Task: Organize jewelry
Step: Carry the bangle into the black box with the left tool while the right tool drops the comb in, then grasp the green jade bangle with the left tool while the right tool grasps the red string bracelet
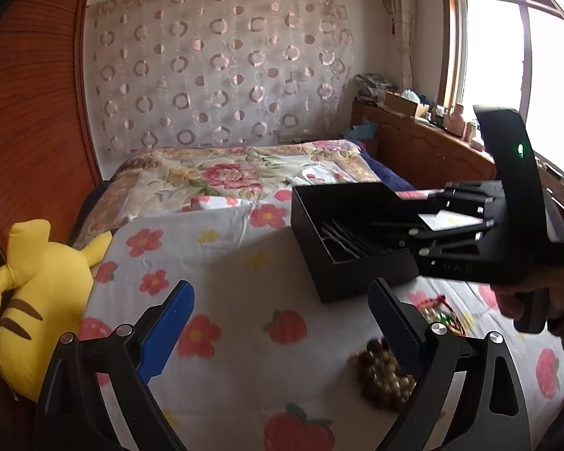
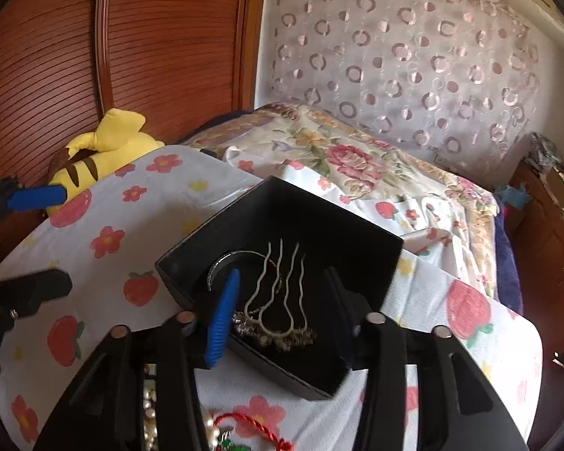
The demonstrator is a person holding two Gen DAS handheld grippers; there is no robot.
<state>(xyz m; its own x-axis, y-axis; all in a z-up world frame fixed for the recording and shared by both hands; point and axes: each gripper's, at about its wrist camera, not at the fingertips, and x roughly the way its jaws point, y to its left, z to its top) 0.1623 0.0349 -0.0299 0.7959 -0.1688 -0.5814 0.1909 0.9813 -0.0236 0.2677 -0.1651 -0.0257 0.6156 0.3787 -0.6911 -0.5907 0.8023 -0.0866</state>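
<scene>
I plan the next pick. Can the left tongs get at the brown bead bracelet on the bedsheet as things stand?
Probably yes. The left tongs are open, the brown bead bracelet lies bare on the sheet beside their right finger, and nothing covers it.

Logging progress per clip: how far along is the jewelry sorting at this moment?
Partly done. The black box already holds wavy hair forks and a bangle. In hand: nothing visible; the right gripper is open over the box and the left gripper is open above the bed. Left: brown bead bracelet, pearls and a red cord piece lie on the sheet.
</scene>
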